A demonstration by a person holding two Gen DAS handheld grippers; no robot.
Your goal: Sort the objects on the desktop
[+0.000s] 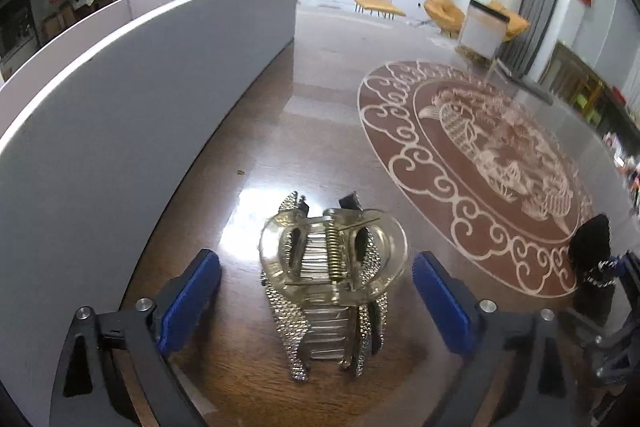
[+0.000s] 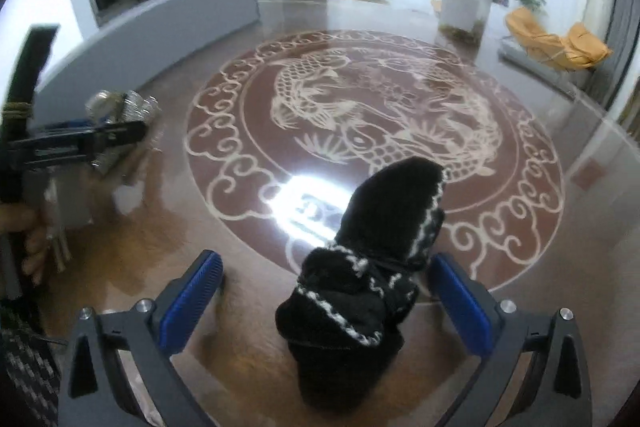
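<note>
Both views look down at a slant along a pair of blue-padded tongs onto a glossy brown tabletop inlaid with a round fish-and-cloud medallion.

The left tongs tilt downward, their two arms spread wide. Between them, touching neither pad, lies a heap of hair clips: a clear plastic claw clip with a metal spring sits on top of several rhinestone-covered clips. The heap rests on the wood just beside a curved grey partition that runs along the left of this view.

The right tongs also point down at a slant and stand fully spread. A black knitted item with white trim, crumpled into a mound, sits on the tabletop between the pads; the right pad is very close to it, the left pad is apart from it. It lies at the near rim of the medallion.

In the right view, the left tongs and the clip heap appear at the far left, with a person's fingers curled round the handle.
</note>
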